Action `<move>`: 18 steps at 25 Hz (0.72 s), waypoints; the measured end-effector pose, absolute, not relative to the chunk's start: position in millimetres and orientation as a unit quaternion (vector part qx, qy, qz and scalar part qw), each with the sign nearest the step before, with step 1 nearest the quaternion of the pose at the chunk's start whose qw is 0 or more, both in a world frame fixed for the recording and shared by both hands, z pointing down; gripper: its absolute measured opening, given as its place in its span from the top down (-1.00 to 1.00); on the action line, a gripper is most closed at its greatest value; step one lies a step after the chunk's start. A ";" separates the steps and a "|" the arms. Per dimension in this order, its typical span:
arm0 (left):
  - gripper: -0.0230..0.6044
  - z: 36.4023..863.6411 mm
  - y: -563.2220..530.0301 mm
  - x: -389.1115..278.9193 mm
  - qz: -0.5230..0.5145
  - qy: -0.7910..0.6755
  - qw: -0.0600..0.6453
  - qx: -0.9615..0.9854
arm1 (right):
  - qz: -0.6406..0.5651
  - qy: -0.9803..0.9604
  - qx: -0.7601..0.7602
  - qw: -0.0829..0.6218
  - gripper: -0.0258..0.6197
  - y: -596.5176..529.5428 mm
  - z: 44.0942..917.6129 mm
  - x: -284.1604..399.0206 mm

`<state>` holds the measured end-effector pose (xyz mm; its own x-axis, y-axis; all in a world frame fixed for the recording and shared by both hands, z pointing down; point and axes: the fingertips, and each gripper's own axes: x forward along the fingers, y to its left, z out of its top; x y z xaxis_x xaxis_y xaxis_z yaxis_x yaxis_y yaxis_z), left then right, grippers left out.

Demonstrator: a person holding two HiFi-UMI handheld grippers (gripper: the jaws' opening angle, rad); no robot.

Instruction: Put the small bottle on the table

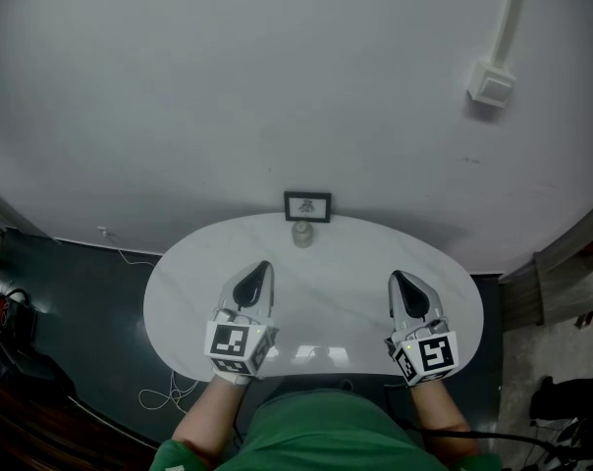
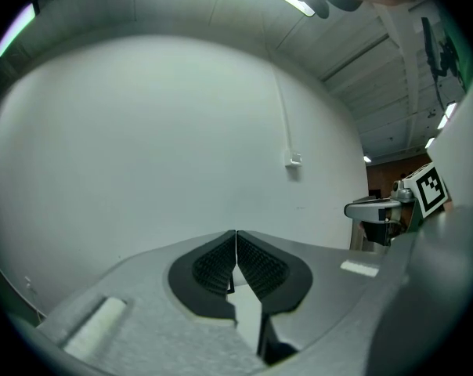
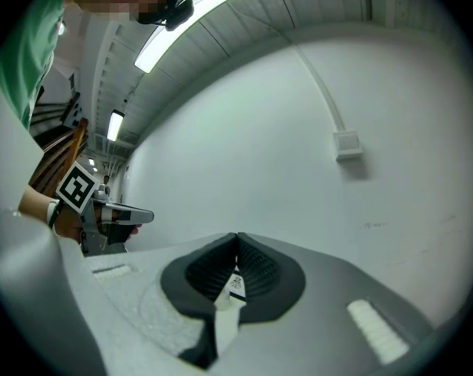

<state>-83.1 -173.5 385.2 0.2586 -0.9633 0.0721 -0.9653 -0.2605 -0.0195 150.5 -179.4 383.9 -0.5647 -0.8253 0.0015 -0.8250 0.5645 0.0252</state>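
Both left tongs [image 1: 264, 267] and right tongs [image 1: 396, 276] point forward, closed.

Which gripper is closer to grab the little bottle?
Left, probably. The left gripper sits nearer the small bottle at the table's far edge than the right gripper. Both are shut, empty.

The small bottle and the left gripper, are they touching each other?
Apart. The head view shows bare table between the left gripper and the small bottle.
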 end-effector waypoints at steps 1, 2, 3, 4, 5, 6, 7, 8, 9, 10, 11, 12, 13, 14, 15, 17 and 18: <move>0.89 386.7 -173.5 -83.9 0.037 -0.607 0.014 0.794 | -0.009 -0.884 0.468 0.007 0.92 -179.1 385.4 149.2; 0.89 388.3 -173.3 -85.1 0.039 -0.606 0.014 0.794 | -0.008 -0.883 0.469 0.007 0.92 -178.6 386.6 147.5; 0.89 390.0 -172.8 -86.3 0.040 -0.606 0.015 0.795 | -0.007 -0.883 0.469 0.007 0.92 -177.8 387.6 145.8; 0.89 391.8 -172.2 -87.5 0.041 -0.605 0.016 0.795 | -0.007 -0.883 0.469 0.007 0.92 -177.0 388.4 144.2; 0.89 393.5 -171.7 -88.7 0.042 -0.605 0.017 0.795 | -0.007 -0.883 0.470 0.007 0.92 -176.5 388.9 142.7; 0.89 395.1 -171.3 -90.0 0.043 -0.604 0.019 0.796 | -0.008 -0.883 0.470 0.008 0.92 -176.3 389.0 141.4; 0.89 396.4 -171.3 -91.7 0.044 -0.603 0.020 0.796 | -0.008 -0.882 0.470 0.008 0.92 -176.4 388.8 140.1; 0.89 397.1 -171.8 -93.5 0.045 -0.603 0.021 0.796 | -0.009 -0.882 0.471 0.008 0.92 -176.9 388.4 139.0; 0.89 397.4 -172.6 -95.6 0.045 -0.603 0.021 0.796 | -0.009 -0.882 0.471 0.008 0.92 -177.7 388.1 138.0; 0.89 397.2 -173.5 -97.5 0.044 -0.603 0.022 0.796 | -0.008 -0.881 0.472 0.008 0.92 -178.7 388.0 137.0; 0.89 396.7 -174.2 -99.0 0.042 -0.603 0.022 0.796 | -0.008 -0.881 0.473 0.009 0.92 -179.6 388.1 135.9; 0.89 395.8 -174.6 -99.9 0.039 -0.602 0.022 0.797 | -0.008 -0.881 0.473 0.009 0.92 -180.2 388.5 134.6; 0.89 394.9 -174.6 -100.4 0.036 -0.601 0.024 0.798 | -0.007 -0.881 0.474 0.010 0.92 -180.2 389.2 133.0; 0.89 394.8 -174.3 -100.7 0.035 -0.600 0.025 0.799 | -0.006 -0.881 0.473 0.011 0.92 -179.9 390.0 131.4; 0.89 396.1 -174.1 -101.0 0.035 -0.598 0.025 0.800 | -0.005 -0.881 0.473 0.012 0.92 -179.5 390.8 129.8; 0.89 399.4 -174.8 -102.1 0.036 -0.596 0.025 0.802 | -0.002 -0.881 0.473 0.014 0.92 -179.6 392.3 127.3; 0.89 400.2 -175.7 -102.9 0.037 -0.595 0.025 0.802 | 0.000 -0.881 0.473 0.014 0.92 -180.1 392.8 126.5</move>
<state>-102.9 -175.7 400.2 0.2887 -0.9532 0.0895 -0.9570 -0.2902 -0.0036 126.5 -180.1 392.8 -0.5526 -0.8331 0.0245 -0.8331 0.5530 0.0141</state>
